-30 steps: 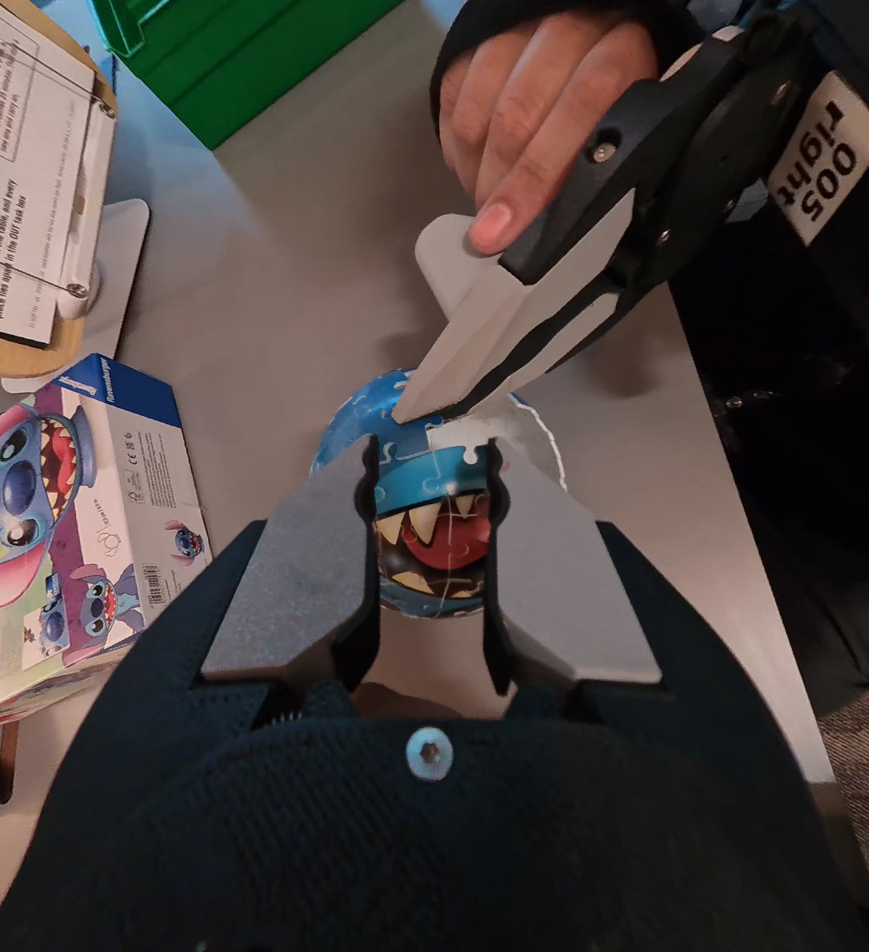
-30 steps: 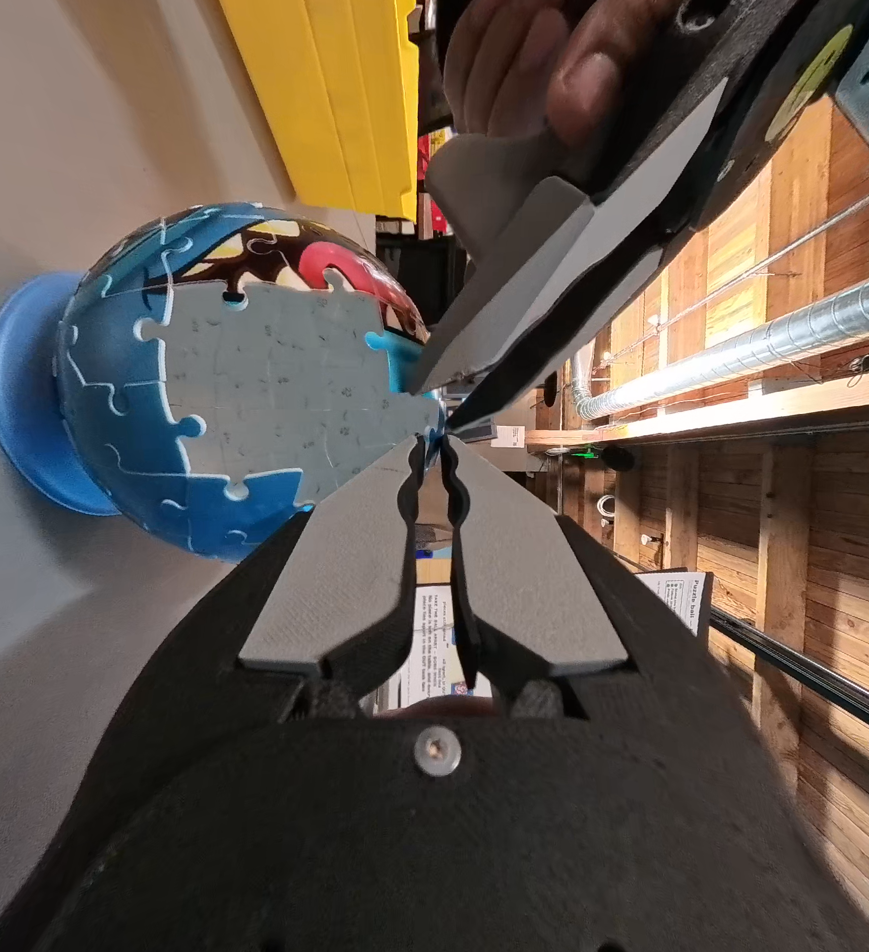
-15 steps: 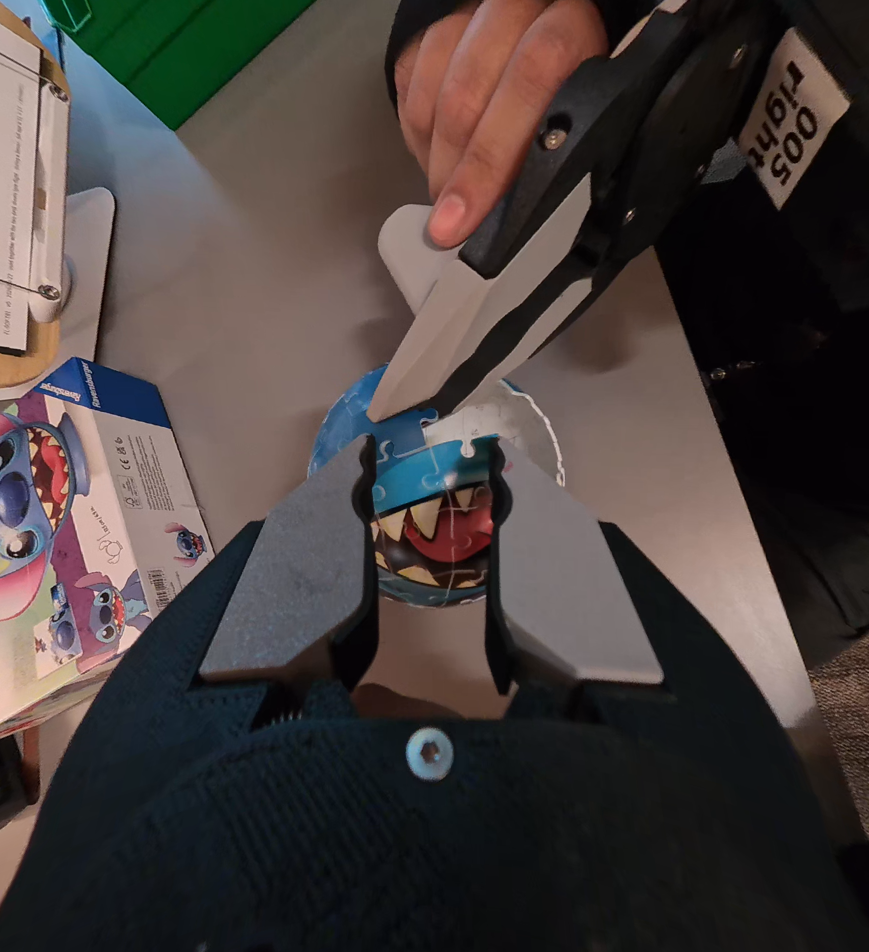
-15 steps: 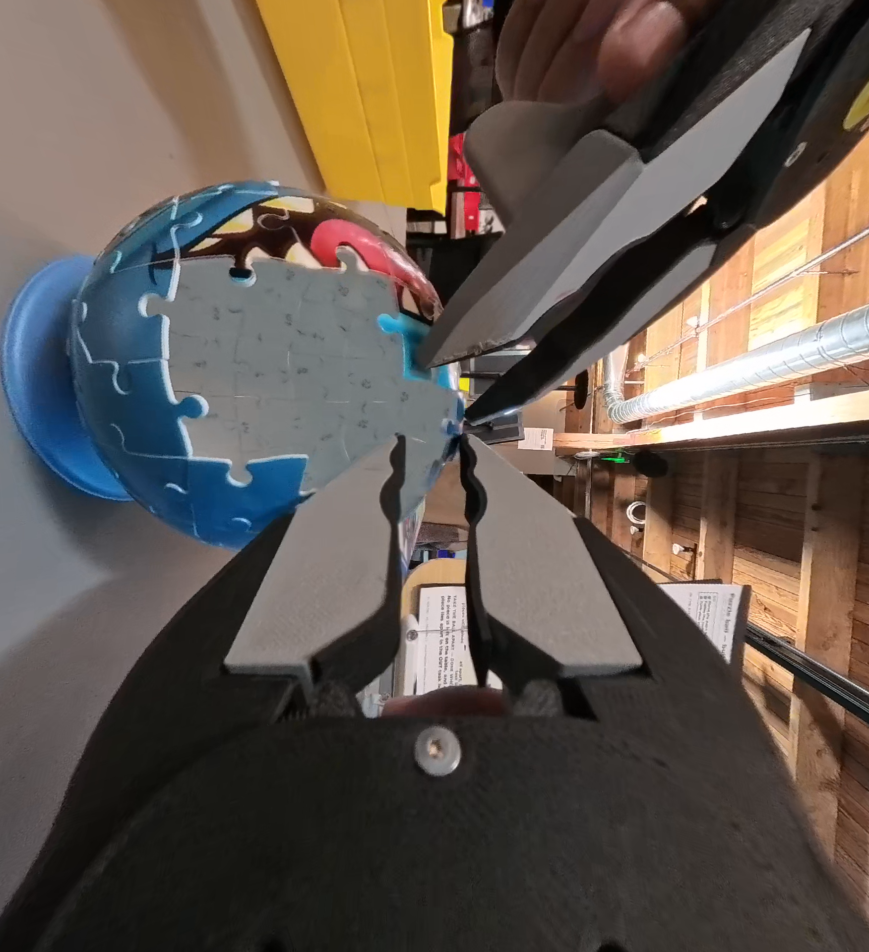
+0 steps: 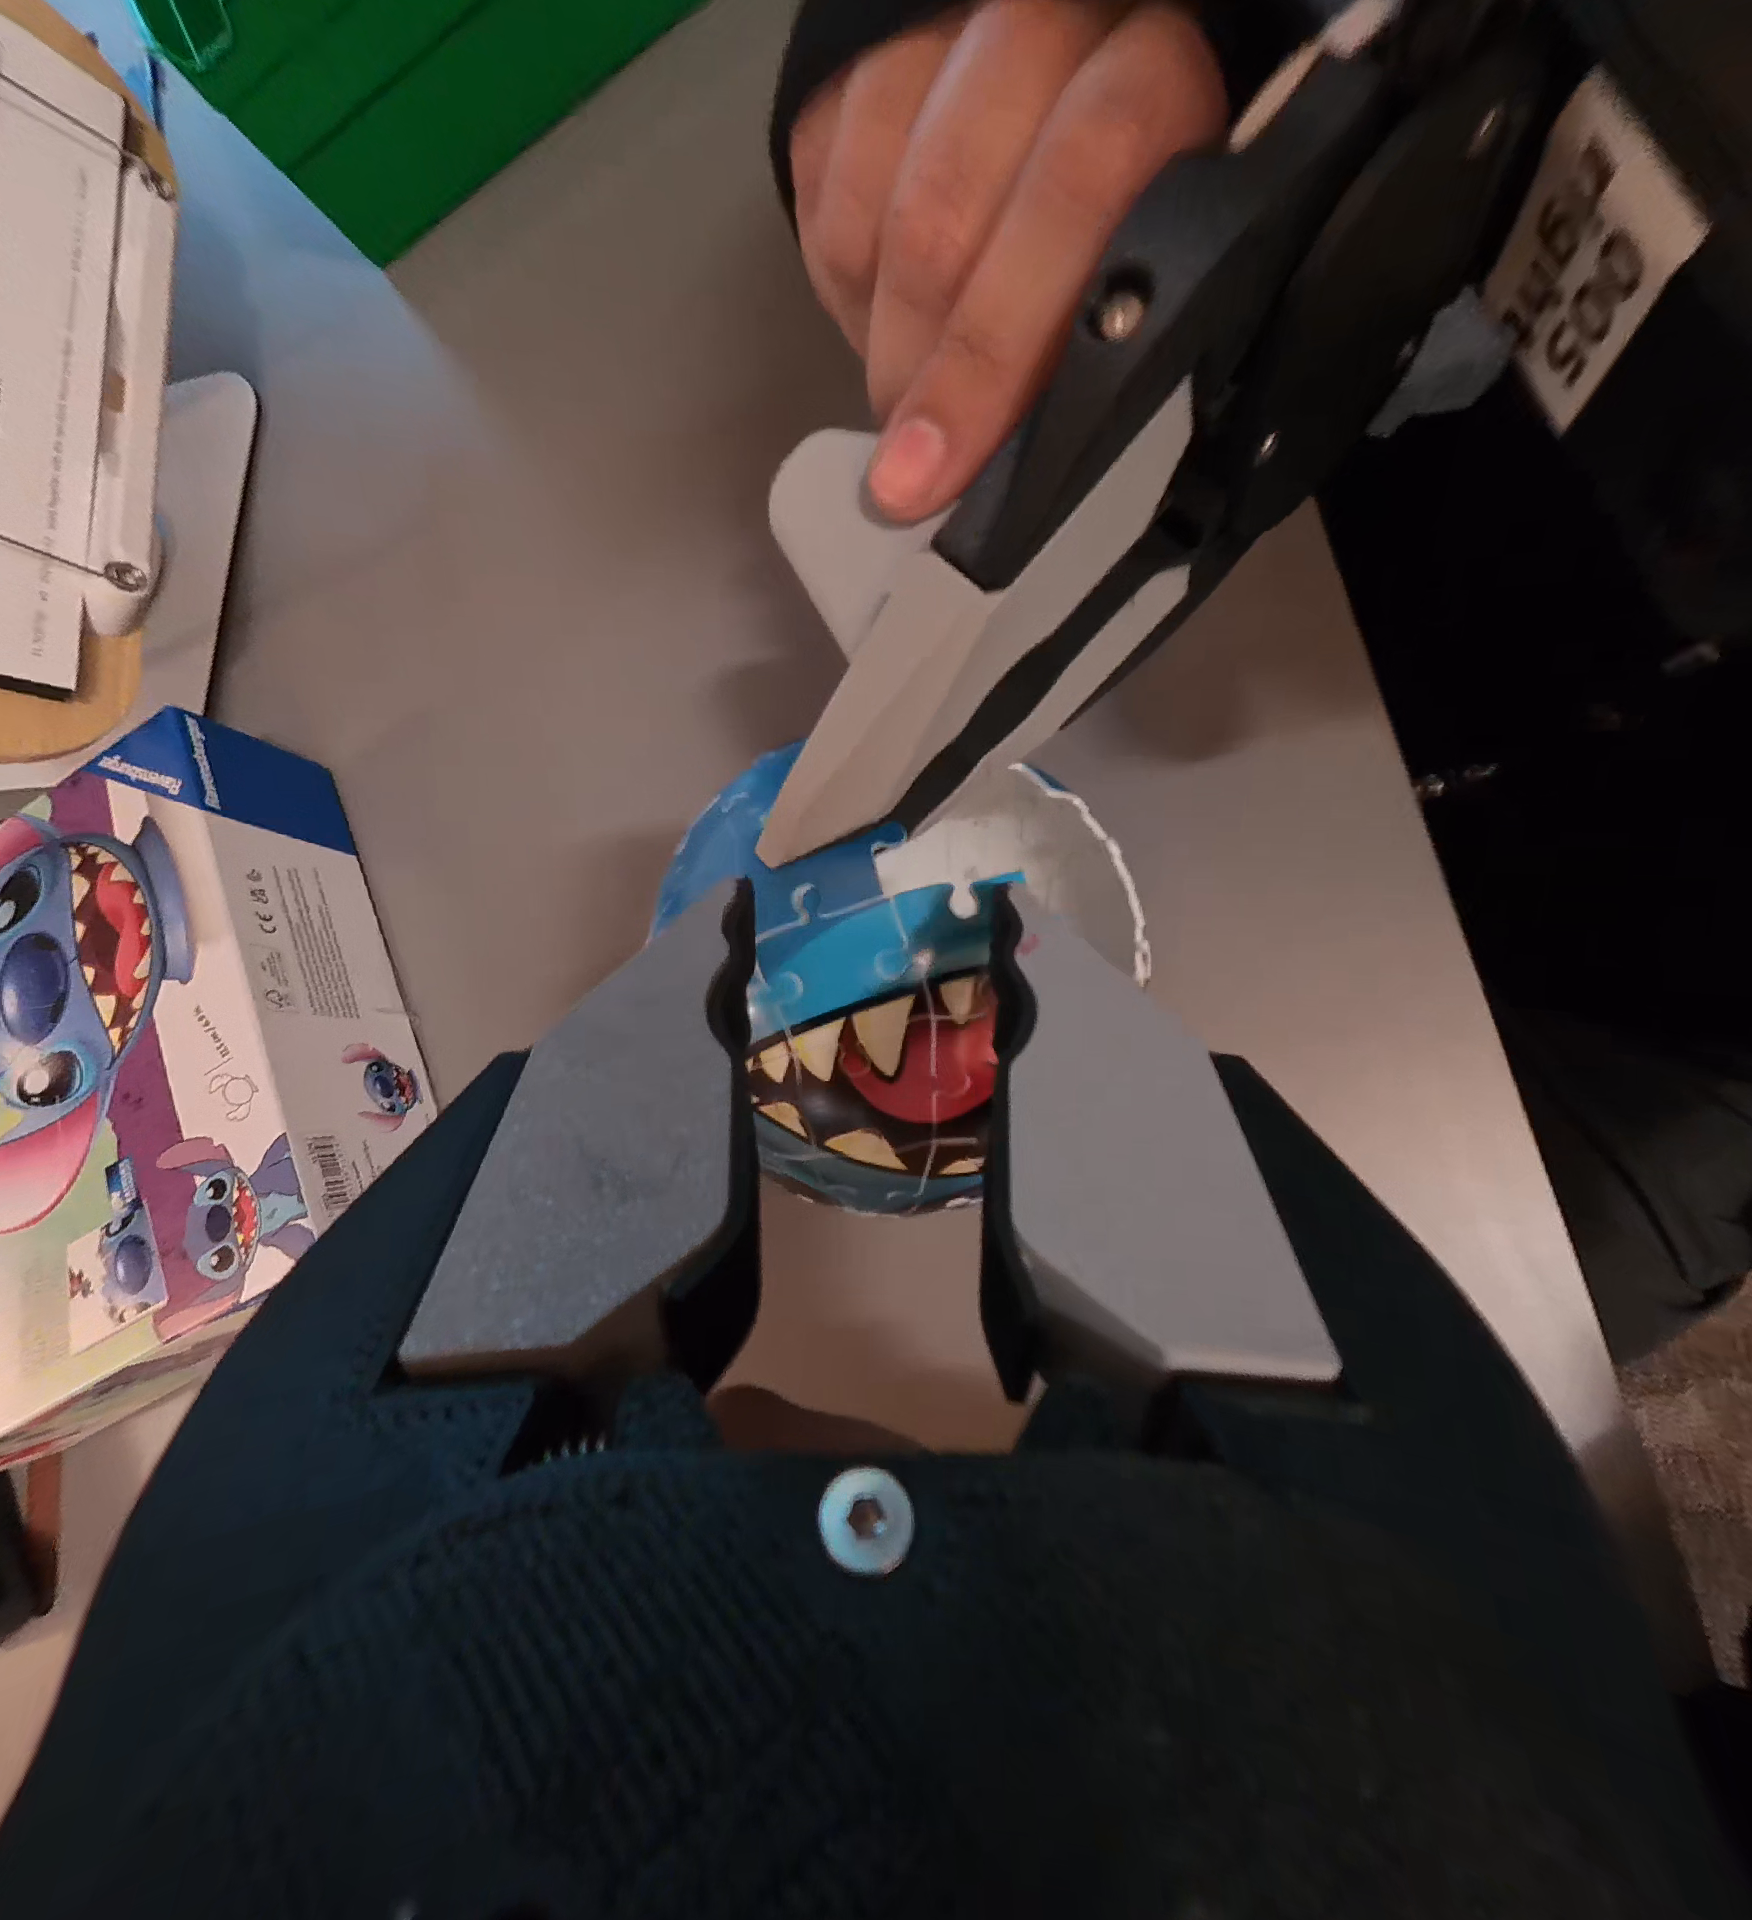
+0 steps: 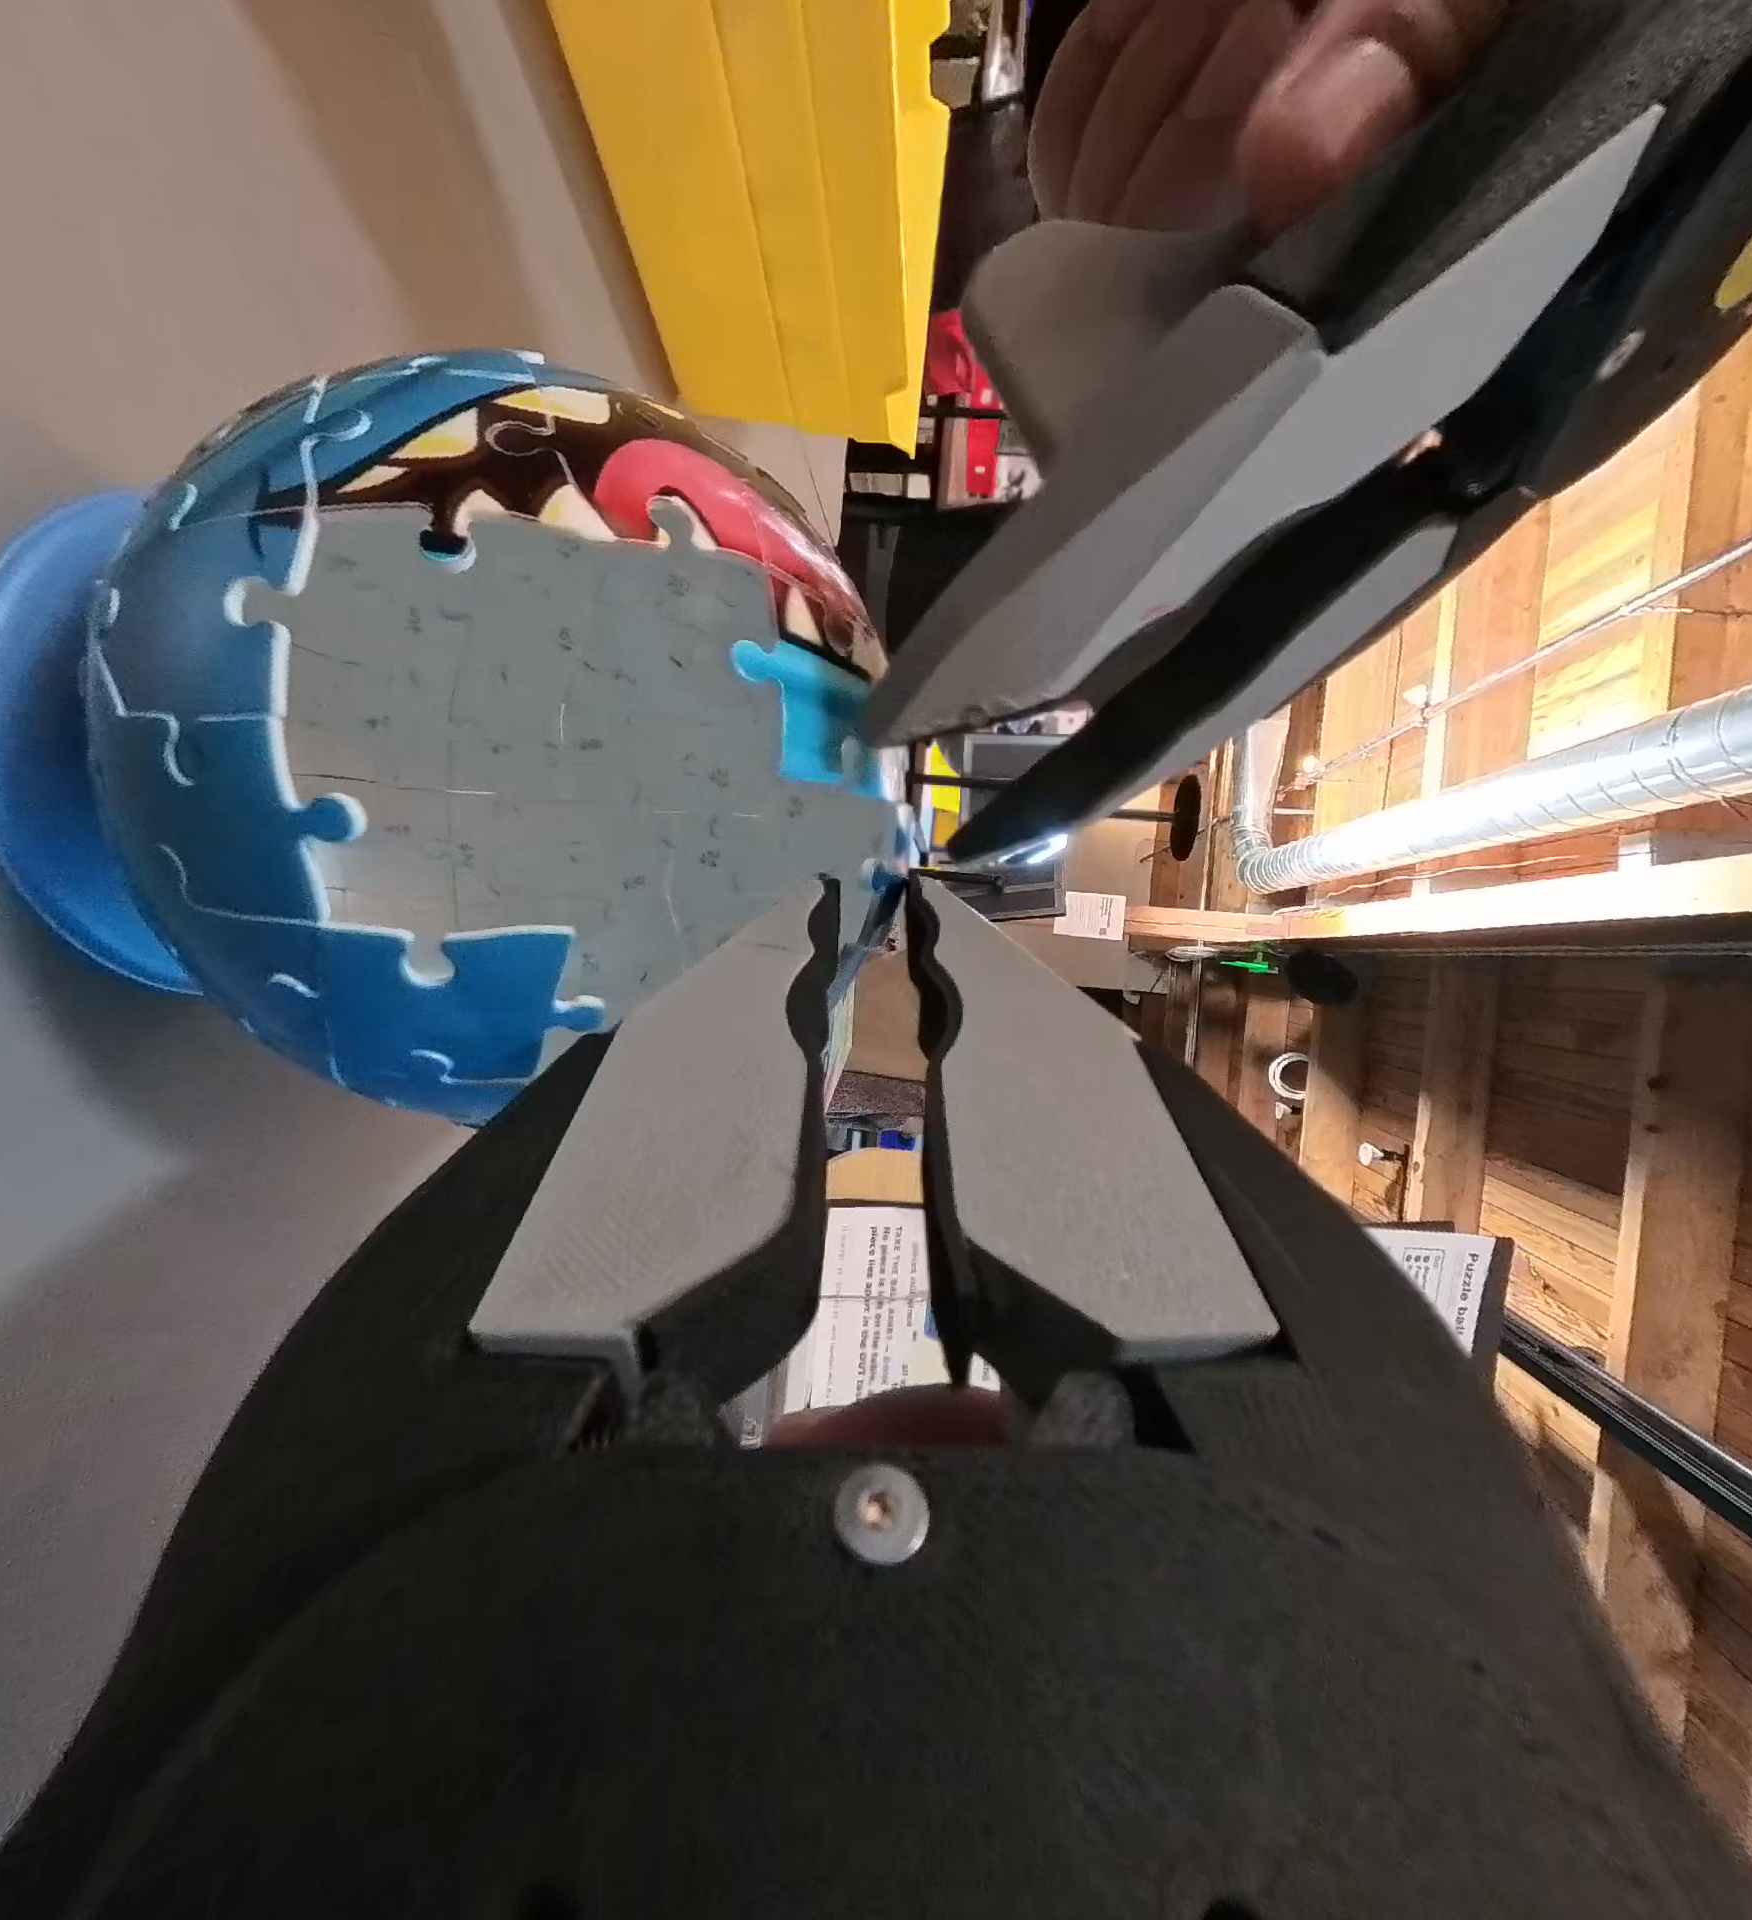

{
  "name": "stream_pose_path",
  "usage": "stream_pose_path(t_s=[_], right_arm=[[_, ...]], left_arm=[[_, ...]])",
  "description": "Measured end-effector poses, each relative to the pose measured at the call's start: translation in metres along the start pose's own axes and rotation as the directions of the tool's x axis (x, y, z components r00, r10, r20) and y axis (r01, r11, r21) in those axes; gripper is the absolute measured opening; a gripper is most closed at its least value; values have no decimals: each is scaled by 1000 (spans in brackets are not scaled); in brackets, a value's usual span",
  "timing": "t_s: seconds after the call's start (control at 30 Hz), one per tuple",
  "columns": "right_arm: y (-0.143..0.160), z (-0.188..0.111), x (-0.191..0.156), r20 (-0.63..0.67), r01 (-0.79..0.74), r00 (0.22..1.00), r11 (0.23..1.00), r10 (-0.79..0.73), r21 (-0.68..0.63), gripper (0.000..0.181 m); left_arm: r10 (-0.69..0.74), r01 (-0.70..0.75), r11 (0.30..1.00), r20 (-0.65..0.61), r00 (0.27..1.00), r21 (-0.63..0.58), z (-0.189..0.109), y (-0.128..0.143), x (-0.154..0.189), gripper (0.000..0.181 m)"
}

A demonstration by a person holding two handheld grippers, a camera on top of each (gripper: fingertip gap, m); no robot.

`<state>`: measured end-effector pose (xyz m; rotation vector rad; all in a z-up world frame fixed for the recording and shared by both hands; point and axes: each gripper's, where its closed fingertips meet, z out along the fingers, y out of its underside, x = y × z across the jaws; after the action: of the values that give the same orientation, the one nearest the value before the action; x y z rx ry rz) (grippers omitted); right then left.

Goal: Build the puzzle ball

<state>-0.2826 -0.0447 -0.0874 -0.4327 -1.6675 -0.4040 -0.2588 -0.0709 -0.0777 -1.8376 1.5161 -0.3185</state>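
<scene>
The puzzle ball [image 5: 882, 1070], blue with a toothed red mouth, stands on a blue stand [image 6: 10, 748] on the grey table [image 5: 539, 520]. One side is open and shows the grey inner faces of the pieces [image 6: 539, 748]. A light blue piece [image 6: 815, 717] sits at the rim of that gap. My left gripper [image 5: 870, 909] is open, its fingers straddling the ball's top; it also shows in the right wrist view [image 6: 913, 787]. My right gripper [image 6: 872, 883] has its jaws slightly apart at the ball's top rim; in the left wrist view [image 5: 846, 836] it comes in from the upper right.
The puzzle's box [image 5: 124, 1039] lies left of the ball. A clipboard with a sheet [image 5: 20, 364] stands behind it on a white base [image 5: 197, 499]. A green bin [image 5: 415, 104] and a yellow bin [image 6: 778, 208] are beyond. The table edge [image 5: 1423, 883] runs close on the right. Left and right tips are no more than a few centimetres apart.
My right gripper's jaws were pinched together at the ball's top rim and now stand slightly apart. My left gripper keeps the same opening over the ball.
</scene>
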Motion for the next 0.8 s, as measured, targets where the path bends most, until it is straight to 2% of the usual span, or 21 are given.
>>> stream_pose_path(t_s=[0.17, 0.47, 0.6, 0.8], right_arm=[[-1, 0, -4, 4, -4, 1000, 1000, 4, 8, 18], [0, 3, -3, 16, -17, 1000, 1000, 17, -9, 18], [2, 4, 1, -9, 9, 1000, 1000, -9, -11, 8], [1, 5, -2, 11, -2, 1000, 1000, 2, -19, 14]], left_arm=[[-4, 4, 1000, -7, 1000, -19, 2, 5, 1, 42], [-6, 6, 1000, -30, 1000, -15, 6, 4, 2, 44], [-6, 6, 1000, -14, 1000, -23, 1, 7, -1, 44], [-7, 6, 1000, -36, 999, -22, 4, 7, 2, 47]])
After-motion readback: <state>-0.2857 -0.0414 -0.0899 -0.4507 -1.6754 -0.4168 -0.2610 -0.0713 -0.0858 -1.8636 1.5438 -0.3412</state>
